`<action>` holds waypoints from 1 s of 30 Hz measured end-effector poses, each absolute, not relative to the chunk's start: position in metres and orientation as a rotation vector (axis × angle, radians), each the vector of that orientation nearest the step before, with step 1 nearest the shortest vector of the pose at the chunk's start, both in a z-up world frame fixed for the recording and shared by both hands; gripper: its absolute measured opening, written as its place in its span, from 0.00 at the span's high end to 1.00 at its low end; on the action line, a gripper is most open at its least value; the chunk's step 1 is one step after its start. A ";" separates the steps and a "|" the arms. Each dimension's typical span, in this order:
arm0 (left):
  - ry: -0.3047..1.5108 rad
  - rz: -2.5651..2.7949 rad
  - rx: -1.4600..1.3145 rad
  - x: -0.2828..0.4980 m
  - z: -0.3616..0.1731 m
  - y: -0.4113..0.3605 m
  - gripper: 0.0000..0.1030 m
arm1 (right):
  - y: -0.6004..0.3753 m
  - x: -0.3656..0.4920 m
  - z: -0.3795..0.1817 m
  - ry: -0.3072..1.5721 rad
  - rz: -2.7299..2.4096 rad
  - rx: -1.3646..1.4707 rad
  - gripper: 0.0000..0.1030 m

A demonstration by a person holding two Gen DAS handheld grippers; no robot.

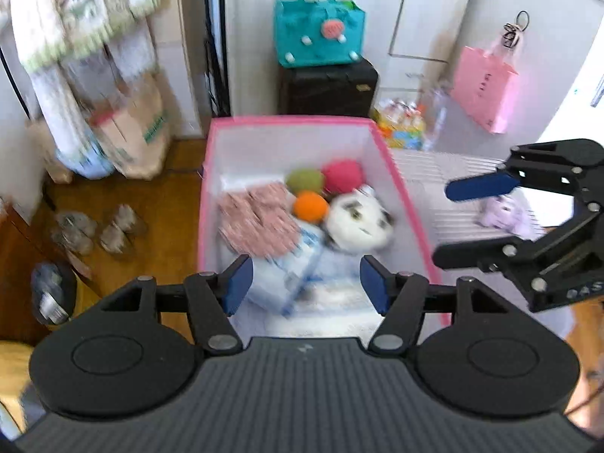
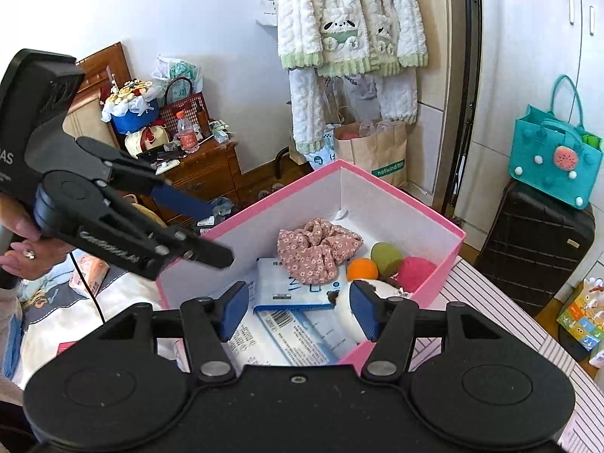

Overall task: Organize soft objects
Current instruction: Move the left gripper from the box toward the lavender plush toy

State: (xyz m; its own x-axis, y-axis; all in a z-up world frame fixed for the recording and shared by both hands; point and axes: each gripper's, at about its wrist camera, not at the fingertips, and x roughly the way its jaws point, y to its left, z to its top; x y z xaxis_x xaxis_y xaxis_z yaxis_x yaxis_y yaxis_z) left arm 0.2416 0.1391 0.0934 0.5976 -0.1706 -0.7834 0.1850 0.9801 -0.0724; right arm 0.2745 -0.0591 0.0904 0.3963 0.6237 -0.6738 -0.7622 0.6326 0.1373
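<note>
A pink-rimmed white box (image 1: 211, 158) (image 2: 445, 264) holds a floral pink cloth (image 1: 256, 219) (image 2: 315, 247), green (image 1: 304, 180) (image 2: 385, 255), orange (image 1: 310, 207) (image 2: 362, 268) and red (image 1: 342, 175) (image 2: 415, 272) balls, a white-and-black plush (image 1: 358, 222) (image 2: 381, 290) and blue-white packets (image 1: 287, 275) (image 2: 290, 287). My left gripper (image 1: 305, 283) (image 2: 221, 232) is open and empty over the box's near end. My right gripper (image 2: 298, 311) (image 1: 441, 222) is open and empty at the box's right side. A lilac plush (image 1: 504, 213) lies on the striped surface behind the right gripper.
A teal bag (image 1: 319, 36) (image 2: 555, 151) sits on a black suitcase (image 1: 328, 87) (image 2: 536, 241). A pink paper bag (image 1: 485, 87) hangs at the right. Fleece clothes (image 2: 351, 37) hang over brown paper bags (image 2: 372, 154). A cluttered wooden cabinet (image 2: 204, 170) stands at the left.
</note>
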 end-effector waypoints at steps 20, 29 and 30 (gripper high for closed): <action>0.808 -0.305 0.049 0.128 0.126 0.133 0.18 | -0.116 0.169 0.121 0.657 0.793 -0.205 0.10; 0.791 -0.364 0.133 0.094 0.120 0.103 0.11 | -0.140 0.128 0.118 0.640 0.763 -0.214 0.10; 0.787 -0.371 0.138 0.091 0.120 0.099 0.09 | -0.143 0.124 0.117 0.637 0.759 -0.214 0.10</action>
State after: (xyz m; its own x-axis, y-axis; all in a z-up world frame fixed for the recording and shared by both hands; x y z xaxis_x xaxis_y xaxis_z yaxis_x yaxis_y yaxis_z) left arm 0.0908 0.0994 0.1195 0.6455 -0.2741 -0.7129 0.3759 0.9265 -0.0159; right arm 0.1242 -0.1429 0.1172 0.5495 0.5733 -0.6078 -0.6984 0.7145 0.0425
